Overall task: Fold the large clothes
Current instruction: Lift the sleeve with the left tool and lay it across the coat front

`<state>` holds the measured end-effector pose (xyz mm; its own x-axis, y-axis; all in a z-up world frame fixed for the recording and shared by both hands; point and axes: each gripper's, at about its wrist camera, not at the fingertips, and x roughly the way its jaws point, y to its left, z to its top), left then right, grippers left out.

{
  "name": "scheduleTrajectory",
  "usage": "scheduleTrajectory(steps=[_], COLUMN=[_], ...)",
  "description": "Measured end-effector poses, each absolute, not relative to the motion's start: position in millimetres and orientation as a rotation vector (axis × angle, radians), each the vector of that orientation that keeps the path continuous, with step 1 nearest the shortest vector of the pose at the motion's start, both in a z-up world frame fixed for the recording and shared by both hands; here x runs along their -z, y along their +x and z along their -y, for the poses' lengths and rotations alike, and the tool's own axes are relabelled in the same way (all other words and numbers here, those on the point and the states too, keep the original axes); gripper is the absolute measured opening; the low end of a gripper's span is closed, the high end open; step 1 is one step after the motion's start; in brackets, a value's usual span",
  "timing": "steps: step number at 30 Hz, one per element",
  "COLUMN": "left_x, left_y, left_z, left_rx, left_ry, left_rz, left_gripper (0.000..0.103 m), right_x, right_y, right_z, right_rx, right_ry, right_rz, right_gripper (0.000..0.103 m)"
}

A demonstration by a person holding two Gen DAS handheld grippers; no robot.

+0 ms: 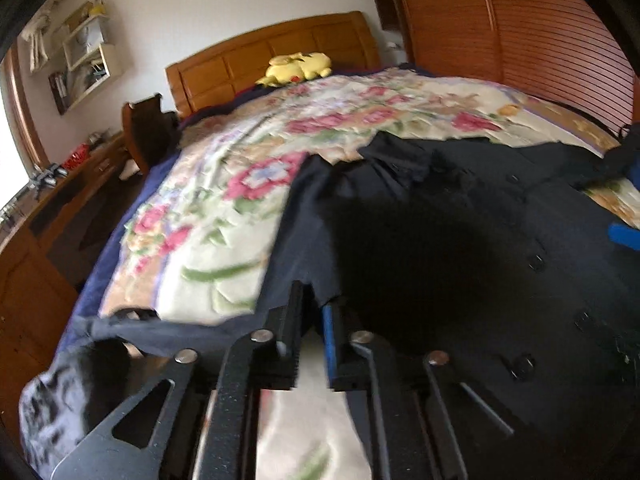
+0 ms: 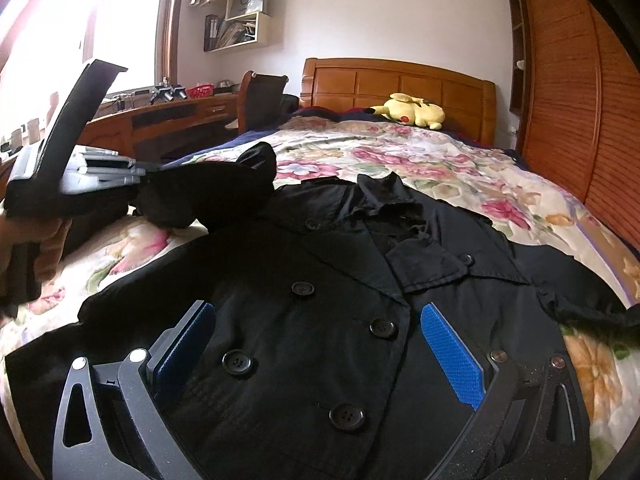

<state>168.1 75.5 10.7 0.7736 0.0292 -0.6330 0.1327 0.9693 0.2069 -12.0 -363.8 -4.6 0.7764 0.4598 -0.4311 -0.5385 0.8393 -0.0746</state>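
I have the black double-breasted button-front coat (image 2: 328, 320) lying front-up on the bed's floral quilt (image 2: 420, 160), its collar toward the wooden headboard (image 2: 400, 84). My left gripper (image 1: 316, 304) has its jaws nearly together, grasping a dark edge of the coat between them; in the right wrist view that gripper (image 2: 136, 172) sits at the left with the black sleeve (image 2: 224, 188) bunched and lifted off the quilt at its tip. The left wrist view is blurred, so I cannot tell exactly which part of the edge is pinched. My right gripper (image 2: 316, 356) hangs over the coat's chest with its jaws released, the blue pads (image 2: 452, 356) spread wide on either side of the button rows, pressing on nothing. A yellow plush toy (image 2: 412, 110) lies by the headboard, well apart from the coat.
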Motion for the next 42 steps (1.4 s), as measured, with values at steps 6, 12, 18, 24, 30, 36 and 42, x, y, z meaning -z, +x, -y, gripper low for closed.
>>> scheduleTrajectory(steps=[6, 12, 18, 24, 30, 36, 42], left_x=[9, 12, -3, -9, 10, 45, 51], left_y=[133, 108, 108, 135, 171, 185, 196], left_z=[-86, -103, -136, -161, -193, -223, -227], left_rx=[0.082, 0.075, 0.009, -0.070, -0.183, -0.173, -0.197], left_ry=[0.181, 0.141, 0.063, 0.019, -0.052, -0.273, -0.302], left_rz=[-0.701, -0.692, -0.633, -0.639, -0.721, -0.831, -0.832], left_gripper=[0.039, 0.066, 0.081, 0.081, 0.081, 0.081, 0.077], right_x=[2, 2, 2, -3, -3, -3, -3], right_y=[-11, -11, -13, -20, -22, -23, -21], right_z=[366, 368, 367, 368, 367, 368, 366], right_rx=[-0.552, -0.551, -0.552, -0.581, -0.621, -0.630, -0.626], right_ry=[-0.203, -0.206, -0.206, -0.200, -0.202, -0.204, -0.196], right_rz=[-0.409, -0.404, -0.404, -0.391, -0.394, -0.391, -0.392], right_gripper=[0.102, 0.102, 0.102, 0.102, 0.102, 0.102, 0.102])
